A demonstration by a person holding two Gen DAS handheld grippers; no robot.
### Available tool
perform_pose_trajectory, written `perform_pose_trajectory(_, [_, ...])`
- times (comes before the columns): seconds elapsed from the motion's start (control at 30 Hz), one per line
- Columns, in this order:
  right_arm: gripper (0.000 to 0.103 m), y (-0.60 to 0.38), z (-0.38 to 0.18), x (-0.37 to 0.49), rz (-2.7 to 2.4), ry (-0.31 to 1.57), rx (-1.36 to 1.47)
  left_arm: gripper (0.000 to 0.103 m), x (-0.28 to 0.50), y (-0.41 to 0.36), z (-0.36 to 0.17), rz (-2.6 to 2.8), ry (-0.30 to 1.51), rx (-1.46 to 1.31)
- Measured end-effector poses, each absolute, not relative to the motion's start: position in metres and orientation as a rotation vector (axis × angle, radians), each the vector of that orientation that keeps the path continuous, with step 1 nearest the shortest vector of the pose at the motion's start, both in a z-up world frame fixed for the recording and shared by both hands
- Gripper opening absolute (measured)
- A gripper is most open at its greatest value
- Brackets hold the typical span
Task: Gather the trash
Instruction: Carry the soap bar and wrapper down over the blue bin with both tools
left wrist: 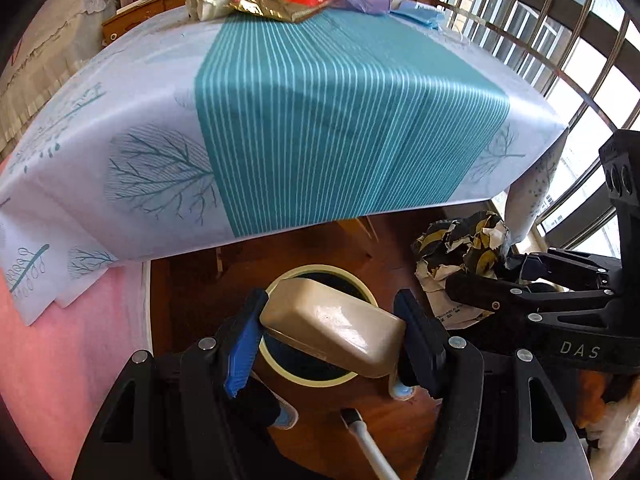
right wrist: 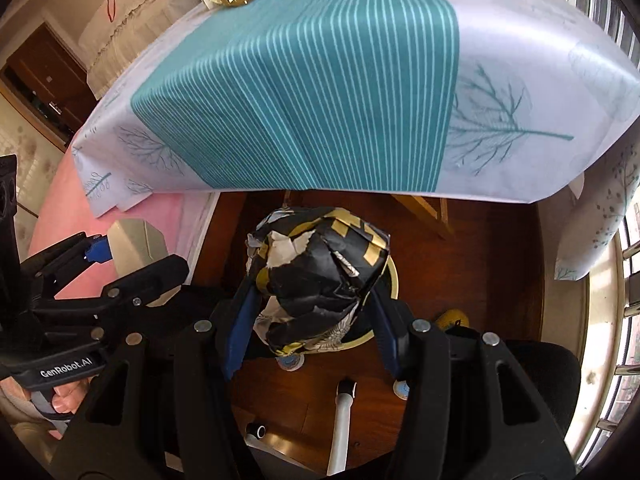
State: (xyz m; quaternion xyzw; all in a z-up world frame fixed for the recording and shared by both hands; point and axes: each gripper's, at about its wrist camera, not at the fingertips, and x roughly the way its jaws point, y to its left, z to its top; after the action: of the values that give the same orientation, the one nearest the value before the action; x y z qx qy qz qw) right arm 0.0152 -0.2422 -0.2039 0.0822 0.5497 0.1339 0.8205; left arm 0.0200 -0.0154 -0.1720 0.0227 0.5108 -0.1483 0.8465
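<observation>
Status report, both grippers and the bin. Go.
Left gripper shut on beige plastic box; right gripper shut on crumpled black-and-gold paper wad. Both above round cream-rimmed bin. Nothing blocking.

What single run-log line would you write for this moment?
left gripper: shut on beige box over bin | right gripper: shut on crumpled black paper | table: wrappers remain

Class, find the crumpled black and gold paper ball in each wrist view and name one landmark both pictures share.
Left wrist view: the crumpled black and gold paper ball sits at the right, held in the right gripper.
Right wrist view: it fills the centre, above the cream-rimmed bin.
Shared landmark: the teal striped tablecloth.
</observation>
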Motion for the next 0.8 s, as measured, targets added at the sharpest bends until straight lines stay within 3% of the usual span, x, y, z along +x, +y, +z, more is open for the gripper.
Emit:
perform_pose_trajectory(0.4, [0.05, -0.246, -0.347, 0.033, 0.204, 1.336, 0.159, 0.065, 0.052, -0.031, -0.288, -0.188, 1.162, 0.035])
perform_pose_trajectory(0.8, [0.053, -0.227, -0.411, 0.053, 0.185, 1.416, 0.134, 0.066, 0.081, -0.036, -0.349, -0.154, 1.283, 0.009])
